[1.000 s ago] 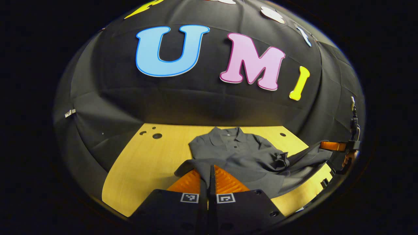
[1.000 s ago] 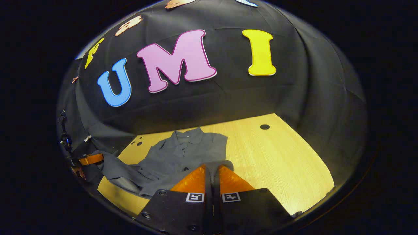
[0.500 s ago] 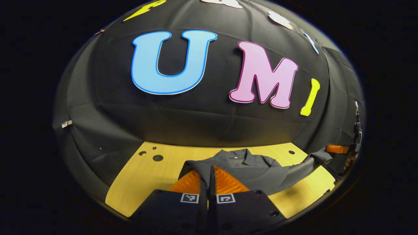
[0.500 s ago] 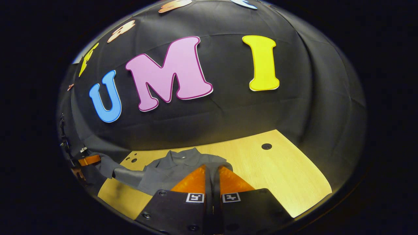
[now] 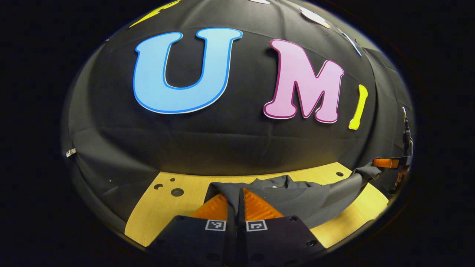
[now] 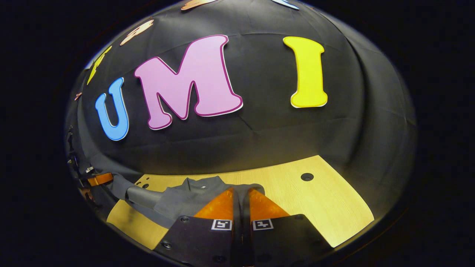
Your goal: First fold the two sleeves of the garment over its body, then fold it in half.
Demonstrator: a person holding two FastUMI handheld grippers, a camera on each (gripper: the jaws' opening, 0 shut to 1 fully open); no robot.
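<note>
My left gripper [image 5: 236,200] stands with its fingers pressed together on a fold of the grey collared shirt [image 5: 293,196]; the cloth runs up between the two fingers and drapes over their tips; my right gripper [image 6: 241,200] is likewise closed tight on the shirt's [image 6: 185,198] edge, cloth pinched in the narrow slot between its fingers. The shirt lies partly on the light wooden table [image 5: 174,207], its collar toward the booth wall; the held edge hangs above the tabletop and spans from one gripper to the other. In the left gripper view my right gripper [image 5: 386,163] appears far off at the right rim, cloth trailing from it; in the right gripper view my left gripper [image 6: 99,179] appears at the left rim, likewise with cloth. The table [image 6: 315,207] bears round holes near its far corners.
</note>
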